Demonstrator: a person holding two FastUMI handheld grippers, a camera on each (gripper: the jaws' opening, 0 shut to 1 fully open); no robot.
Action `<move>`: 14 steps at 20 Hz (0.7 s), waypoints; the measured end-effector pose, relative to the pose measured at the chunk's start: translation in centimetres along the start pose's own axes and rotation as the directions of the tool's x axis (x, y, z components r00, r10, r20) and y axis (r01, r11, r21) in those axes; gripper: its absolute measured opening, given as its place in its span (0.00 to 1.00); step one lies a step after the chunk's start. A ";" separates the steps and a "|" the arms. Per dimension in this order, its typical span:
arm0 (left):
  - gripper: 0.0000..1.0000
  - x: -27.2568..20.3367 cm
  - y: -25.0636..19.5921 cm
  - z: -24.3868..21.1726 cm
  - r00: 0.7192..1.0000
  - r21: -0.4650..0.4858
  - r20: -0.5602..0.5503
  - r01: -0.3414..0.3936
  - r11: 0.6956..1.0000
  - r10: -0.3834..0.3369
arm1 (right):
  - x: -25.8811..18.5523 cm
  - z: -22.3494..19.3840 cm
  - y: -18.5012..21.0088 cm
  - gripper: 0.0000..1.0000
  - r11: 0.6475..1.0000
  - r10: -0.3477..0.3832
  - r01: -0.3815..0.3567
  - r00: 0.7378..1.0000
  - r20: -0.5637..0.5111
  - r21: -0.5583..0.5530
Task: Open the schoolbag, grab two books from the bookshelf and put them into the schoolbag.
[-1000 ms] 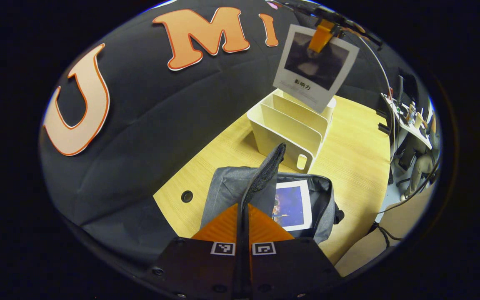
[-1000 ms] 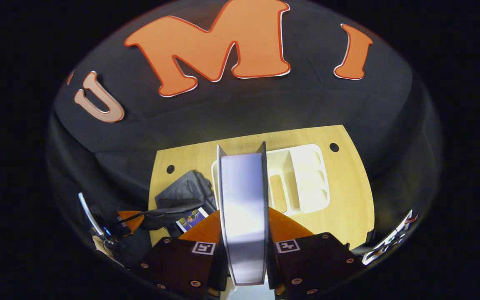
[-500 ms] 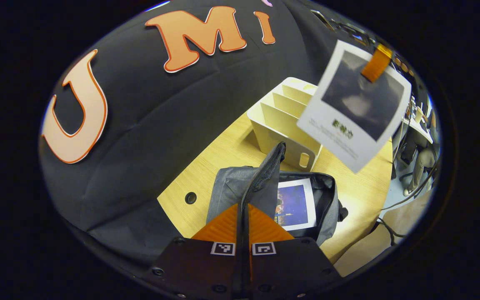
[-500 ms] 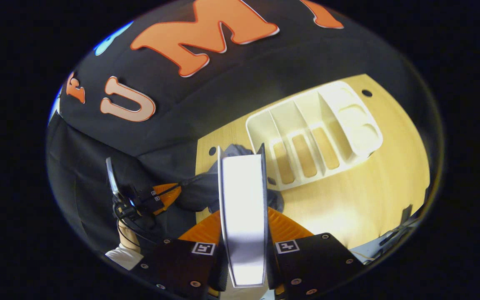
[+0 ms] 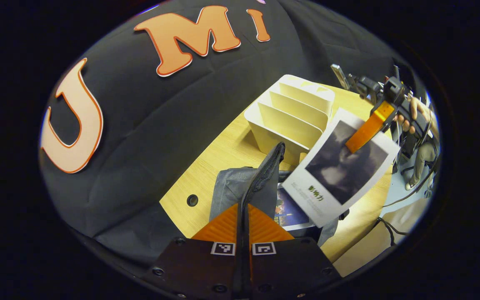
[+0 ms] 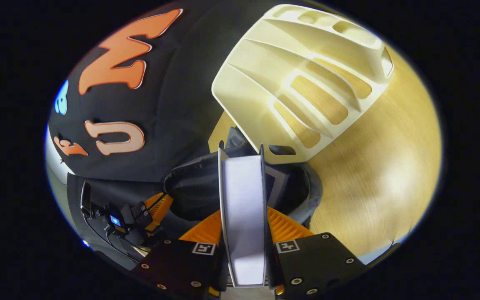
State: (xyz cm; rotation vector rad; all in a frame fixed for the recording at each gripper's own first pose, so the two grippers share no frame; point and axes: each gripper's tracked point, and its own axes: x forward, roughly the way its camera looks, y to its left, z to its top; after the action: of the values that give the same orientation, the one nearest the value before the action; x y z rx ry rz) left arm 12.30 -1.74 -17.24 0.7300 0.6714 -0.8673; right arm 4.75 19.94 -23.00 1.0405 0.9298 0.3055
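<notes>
Grey flap: the left claw (image 5: 243, 216) is closed on the lifted flap (image 5: 267, 175) of the schoolbag (image 5: 231, 189), both fingers pressing the soft fabric along its zip edge and holding the mouth open.
Right claw: the right claw (image 6: 244, 227) is clamped on the second book (image 6: 243, 216), seen edge-on between its fingers in the right gripper view; from the left gripper view the same book (image 5: 342, 166) hangs by one corner from that claw (image 5: 367, 129).
Book position: it hovers tilted over the open bag, its lower corner near the mouth; whether it touches the rim I cannot tell.
First book: a book with a blue cover (image 5: 290, 210) lies flat inside the schoolbag.
Bookshelf: the cream bookshelf (image 5: 294, 112) stands on the table (image 5: 223, 154) just behind the bag, its slots bare.
Handling, book: probably stiff across the cover yet thin, light, and smooth-faced, so a corner pinch lets it swing; a hold nearer the spine's middle would steady it.
Handling, bag: limp cloth that will likely sag shut if released, so the flap's reinforced zip seam is the sound place to grip.
Progress: one book in, the second apparently about to go in.
</notes>
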 end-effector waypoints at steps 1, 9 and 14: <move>0.01 -0.1 -0.1 0.2 1.000 0.000 0.000 0.000 1.000 0.000 | 1.1 -0.2 -0.5 0.37 1.000 0.017 -0.017 1.000 0.011 0.013; 0.01 -1.1 -1.7 2.5 1.000 0.050 0.015 0.015 0.999 -0.016 | 8.0 -1.5 0.8 0.37 0.977 0.178 -0.194 0.970 0.163 0.091; 0.01 -2.2 -3.2 3.4 0.999 0.071 0.033 0.030 0.997 -0.032 | 11.1 -2.1 1.8 0.37 0.949 0.216 -0.262 0.946 0.242 0.177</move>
State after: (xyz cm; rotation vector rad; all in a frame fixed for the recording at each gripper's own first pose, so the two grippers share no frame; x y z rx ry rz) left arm 9.24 -4.96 -14.48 0.7681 0.6253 -0.9339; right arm 10.05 28.96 -27.56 1.3568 0.6430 0.2925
